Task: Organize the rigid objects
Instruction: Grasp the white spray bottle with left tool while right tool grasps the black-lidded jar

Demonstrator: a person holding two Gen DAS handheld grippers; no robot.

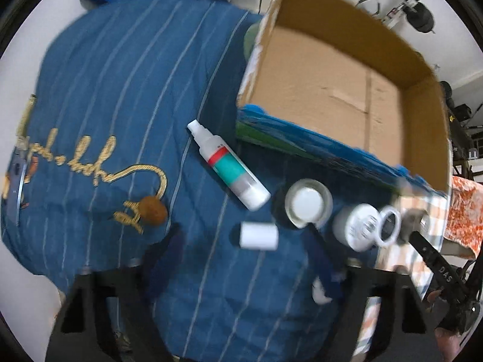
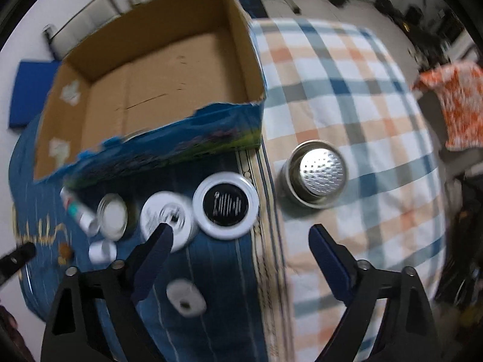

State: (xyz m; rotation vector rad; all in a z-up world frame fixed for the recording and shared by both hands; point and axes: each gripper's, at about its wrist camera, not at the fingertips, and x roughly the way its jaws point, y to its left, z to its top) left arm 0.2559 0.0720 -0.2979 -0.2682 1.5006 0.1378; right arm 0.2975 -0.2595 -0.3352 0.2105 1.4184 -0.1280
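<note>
Your right tongs (image 2: 240, 238) gape wide, empty; round tin (image 2: 225, 205) sits at 12 o'clock between tips, box (image 2: 169, 90) beyond. Left tongs (image 1: 244, 259) open, empty.

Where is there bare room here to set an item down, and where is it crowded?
Free: the whole floor of the cardboard box, and the checked cloth right of and below the steel strainer cup. Also the blue quilt left of the spray bottle. Crowded: the strip along the box's front wall, where bottle, jars and the white-rimmed lid sit close together.
</note>
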